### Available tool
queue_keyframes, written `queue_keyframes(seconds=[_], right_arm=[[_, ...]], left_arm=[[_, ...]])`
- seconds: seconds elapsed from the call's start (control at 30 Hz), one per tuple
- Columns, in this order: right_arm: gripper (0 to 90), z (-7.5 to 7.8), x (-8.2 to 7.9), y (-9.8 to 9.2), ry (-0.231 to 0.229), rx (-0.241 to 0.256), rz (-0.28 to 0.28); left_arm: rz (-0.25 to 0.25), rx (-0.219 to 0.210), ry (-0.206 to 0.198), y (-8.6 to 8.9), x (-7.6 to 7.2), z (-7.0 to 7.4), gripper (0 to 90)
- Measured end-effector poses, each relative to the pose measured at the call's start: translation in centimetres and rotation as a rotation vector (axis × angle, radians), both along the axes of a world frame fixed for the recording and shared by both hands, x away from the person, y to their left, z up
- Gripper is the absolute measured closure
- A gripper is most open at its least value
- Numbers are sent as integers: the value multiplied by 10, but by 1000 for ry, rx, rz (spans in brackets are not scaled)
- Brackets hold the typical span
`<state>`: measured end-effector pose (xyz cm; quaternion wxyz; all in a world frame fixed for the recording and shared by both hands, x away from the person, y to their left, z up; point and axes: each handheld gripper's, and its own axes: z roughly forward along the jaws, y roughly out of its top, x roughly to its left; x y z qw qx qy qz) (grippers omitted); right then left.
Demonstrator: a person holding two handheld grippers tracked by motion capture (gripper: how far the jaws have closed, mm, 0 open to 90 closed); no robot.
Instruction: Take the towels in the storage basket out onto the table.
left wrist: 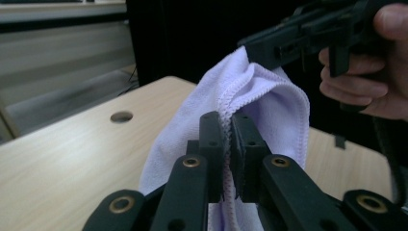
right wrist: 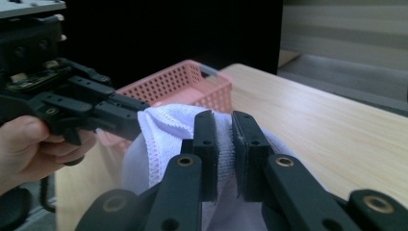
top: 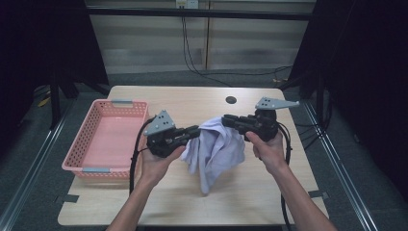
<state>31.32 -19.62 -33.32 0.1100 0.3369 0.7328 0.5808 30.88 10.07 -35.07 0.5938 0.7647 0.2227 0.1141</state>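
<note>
A pale lilac cloth (top: pixel 214 149) hangs above the middle of the wooden table (top: pixel 269 192), held up by both grippers at its top edge. My left gripper (top: pixel 196 131) is shut on the cloth's left upper edge; its jaws pinch the stitched hem (left wrist: pixel 226 108). My right gripper (top: pixel 224 120) is shut on the right upper part, with cloth (right wrist: pixel 159 127) pressed between its jaws. The cloth's lower tip droops to the tabletop. The two grippers are close together, tips facing each other.
A pink plastic basket (top: pixel 82 139) sits empty at the table's left edge and shows again behind the cloth as a basket wall (right wrist: pixel 187 84). A round cable hole (top: pixel 231 100) lies at the back of the table. Cables trail from both grippers.
</note>
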Motion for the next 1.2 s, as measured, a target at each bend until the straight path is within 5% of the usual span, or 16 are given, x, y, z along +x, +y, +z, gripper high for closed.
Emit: queue_keyframes(seconds=[0.07, 0.1, 0.17, 0.23, 0.37, 0.43, 0.6, 0.83, 0.87, 0.9, 1.03, 1.2], right_arm=[[807, 0, -4, -2, 0, -16, -15], [807, -4, -5, -2, 8, -35, -23], [806, -21, -4, -5, 52, -46, -23], [805, -41, -1, -7, 98, -65, -38], [804, -70, 2, -5, 172, -54, -34], [803, -75, 3, -2, 180, -37, -22], [801, -77, 0, 5, 176, -41, -2], [801, -83, -3, 10, 195, -31, 21], [801, -83, -4, 11, 191, -42, 22], [799, -83, -5, 11, 189, -49, 23], [782, -84, -5, 8, 197, -41, 30], [742, -84, -5, -3, 191, -25, 1]], left_arm=[[-5, 7, 8, 0, -1, -2, 812], [-6, 13, 28, 2, -4, -14, 764], [8, 12, 81, 4, -6, -32, 668], [-8, 8, 114, 3, -9, -46, 669], [-78, 21, 101, -12, -17, -55, 684], [-67, 59, 95, -23, -18, -59, 633], [-69, 39, 152, -34, -10, -73, 463], [-27, 95, 214, -52, -6, -100, 372], [-29, 106, 217, -54, -5, -102, 384], [-38, 129, 206, -56, -5, -104, 479], [-59, 112, 180, -57, -7, -107, 832], [-49, 93, 182, -45, -7, -100, 879]])
